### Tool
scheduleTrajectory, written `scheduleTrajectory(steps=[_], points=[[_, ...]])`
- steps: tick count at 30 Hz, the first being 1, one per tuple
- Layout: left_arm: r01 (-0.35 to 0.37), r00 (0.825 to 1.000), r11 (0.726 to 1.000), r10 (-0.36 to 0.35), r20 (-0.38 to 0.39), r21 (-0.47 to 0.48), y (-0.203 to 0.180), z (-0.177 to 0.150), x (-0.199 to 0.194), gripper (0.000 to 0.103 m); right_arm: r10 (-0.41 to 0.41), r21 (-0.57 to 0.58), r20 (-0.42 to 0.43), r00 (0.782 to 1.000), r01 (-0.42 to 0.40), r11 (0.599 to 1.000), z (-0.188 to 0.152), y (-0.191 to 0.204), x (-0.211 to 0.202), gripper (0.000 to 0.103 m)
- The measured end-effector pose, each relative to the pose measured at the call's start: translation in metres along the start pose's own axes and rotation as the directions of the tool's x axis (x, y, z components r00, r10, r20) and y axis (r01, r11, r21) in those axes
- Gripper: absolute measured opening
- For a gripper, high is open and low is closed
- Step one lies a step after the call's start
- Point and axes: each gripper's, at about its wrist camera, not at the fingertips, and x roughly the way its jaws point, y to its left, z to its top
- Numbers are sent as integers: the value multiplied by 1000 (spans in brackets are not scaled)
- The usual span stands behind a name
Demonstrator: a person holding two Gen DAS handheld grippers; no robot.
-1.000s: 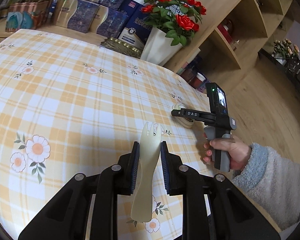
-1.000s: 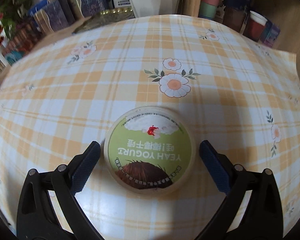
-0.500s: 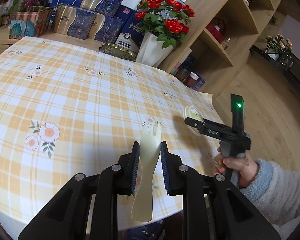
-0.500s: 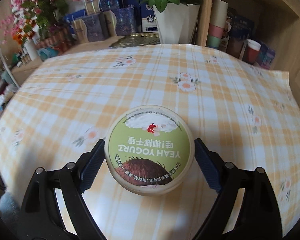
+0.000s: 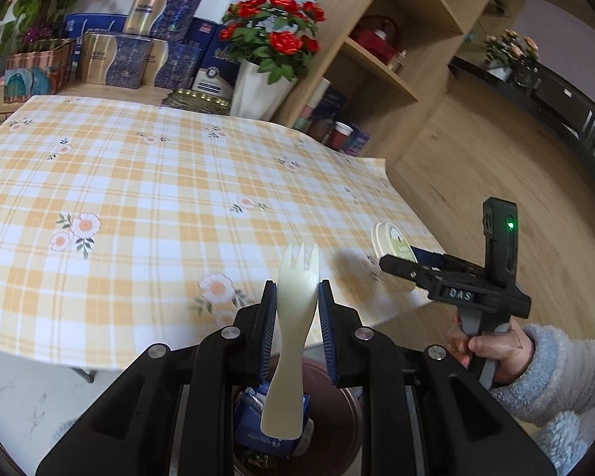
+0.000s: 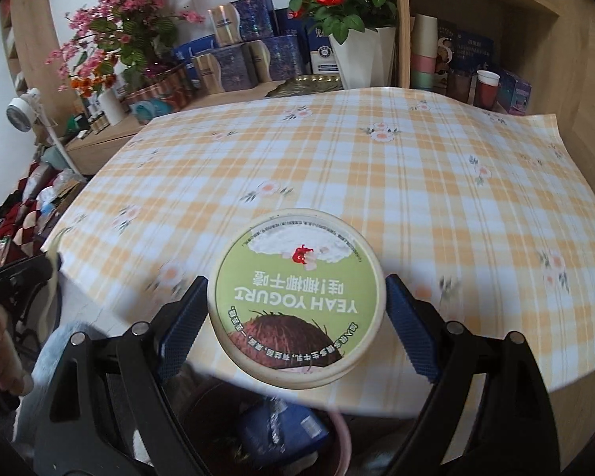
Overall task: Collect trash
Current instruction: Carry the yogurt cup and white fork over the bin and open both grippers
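Fingers, left: both pads of the left gripper (image 5: 296,329) are pressed onto the neck of a pale plastic fork (image 5: 291,329), so the gap between them is narrow.
Fork axis: its length is held along the fingers, tines forward over the table edge, handle end back toward the camera.
Bin below: a dark round trash bin (image 5: 339,424) is seen under the fork handle, with a blue wrapper (image 5: 258,426) already lying inside.
Tablecloth: a yellow plaid tablecloth (image 5: 146,198) is spread ahead of both tools.
Fingers, right: the right gripper (image 6: 295,321) is spread wide, with a yogurt cup (image 6: 296,297) clamped by its sides between the blue pads.
Cup position: it is carried lid up, past the table edge, and the bin is seen directly beneath it.
Deciding relation: both items are judged to lie above the bin, the fork nearer its centre, so only a release is called for.
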Motion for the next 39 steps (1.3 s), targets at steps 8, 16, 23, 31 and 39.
scheduleTrajectory(steps=[8,16,23,31,39], points=[[-3,1000,996,5,-14,88,-27,-30,-8,21,19,-16,-22,1000,-19,1000,-69,22,-21,87],[91,996,993,-91,-5,80,-29,-63,3,21,42,53,-79,996,-38,998,-120,29,-6,87],[118,992,992,-115,-58,35,-20,-84,27,21,14,67,-147,989,-4,998,-136,27,25,87],[119,989,993,-119,-85,-6,-9,-88,39,21,4,34,-221,975,4,999,-144,31,42,91],[94,990,995,-96,-99,-25,-4,-89,44,21,-57,47,-138,989,64,997,-138,26,24,97]])
